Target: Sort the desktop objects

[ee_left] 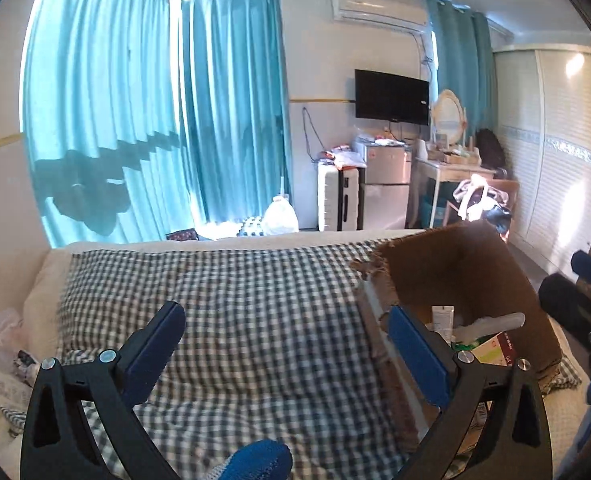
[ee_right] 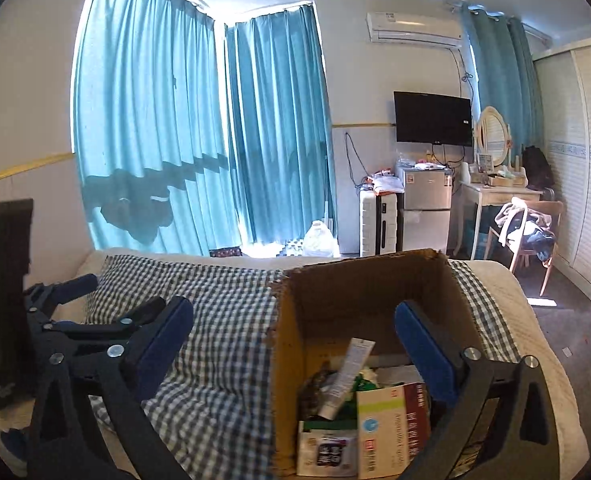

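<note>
While both grippers hang over a bed (ee_left: 255, 300) spread with a checked cloth, an open cardboard box (ee_right: 375, 296) stands on that cloth and holds the sorted things: a white tube (ee_right: 347, 380) leaning upright, a white and red carton (ee_right: 391, 424) and a small packet (ee_right: 327, 452) with dark print. The printing on these is Chinese and too small to read. The left gripper (ee_left: 285, 344) is released, its blue pads spread wide with only cloth between them; its right finger covers the box's near corner. The right gripper (ee_right: 295, 340) is likewise released and empty, straddling the box's left wall, and its right finger hides part of the carton. Beyond the bed hang teal curtains (ee_left: 135, 120); a television (ee_right: 433, 119), an air conditioner (ee_right: 413, 28), a small fridge (ee_right: 425, 200) and a white suitcase (ee_right: 377, 224) stand by the far wall. A blue-gloved fingertip (ee_left: 255, 462) is cut off at the left view's bottom edge.
</note>
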A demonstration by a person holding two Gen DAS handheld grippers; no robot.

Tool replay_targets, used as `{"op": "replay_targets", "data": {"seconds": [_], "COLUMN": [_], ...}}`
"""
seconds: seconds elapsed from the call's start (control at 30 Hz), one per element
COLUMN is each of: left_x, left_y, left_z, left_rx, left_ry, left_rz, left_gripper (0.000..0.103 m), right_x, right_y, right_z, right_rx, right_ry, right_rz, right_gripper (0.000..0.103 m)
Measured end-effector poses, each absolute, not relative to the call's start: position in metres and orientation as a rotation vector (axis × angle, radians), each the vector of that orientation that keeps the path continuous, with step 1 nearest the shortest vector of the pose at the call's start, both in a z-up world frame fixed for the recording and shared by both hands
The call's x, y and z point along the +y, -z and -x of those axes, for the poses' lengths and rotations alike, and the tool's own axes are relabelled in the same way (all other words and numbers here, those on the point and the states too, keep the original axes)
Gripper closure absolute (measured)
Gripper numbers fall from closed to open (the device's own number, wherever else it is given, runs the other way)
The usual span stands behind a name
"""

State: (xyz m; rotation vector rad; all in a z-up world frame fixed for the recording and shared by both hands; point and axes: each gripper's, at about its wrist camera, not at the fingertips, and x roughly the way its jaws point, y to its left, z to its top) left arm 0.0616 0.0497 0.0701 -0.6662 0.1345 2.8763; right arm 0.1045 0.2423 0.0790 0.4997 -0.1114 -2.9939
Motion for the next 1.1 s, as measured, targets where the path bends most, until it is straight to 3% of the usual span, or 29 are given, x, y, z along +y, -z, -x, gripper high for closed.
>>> {"op": "replay_targets", "data": {"seconds": [0.2,0.4,1.1], "left_x": [0.008,-0.021,-0.007], "left_y": [-0.085,-0.076,-0.042], "left_z": [-0.078,-0.081,-0.072], "left_rx": [0.093,0.027,0.016], "left_ry": [-3.011,-3.035,-2.972], "left_rz": [0.637,0.677,0.775], "left_gripper": [0.000,0.000,0.000], "right_x": [0.202,0.191,0.194], "right_y": [-0.062,-0.055,-0.045], "right_z": [-0.104,-0.103,-0.098], "right_rx": [-0.015,-0.060,-0.037], "right_ry": [2.935,2.942,2.967], "right_rz": [-0.530,-0.566,-0.640], "right_gripper": [0.000,0.000,0.000]}}
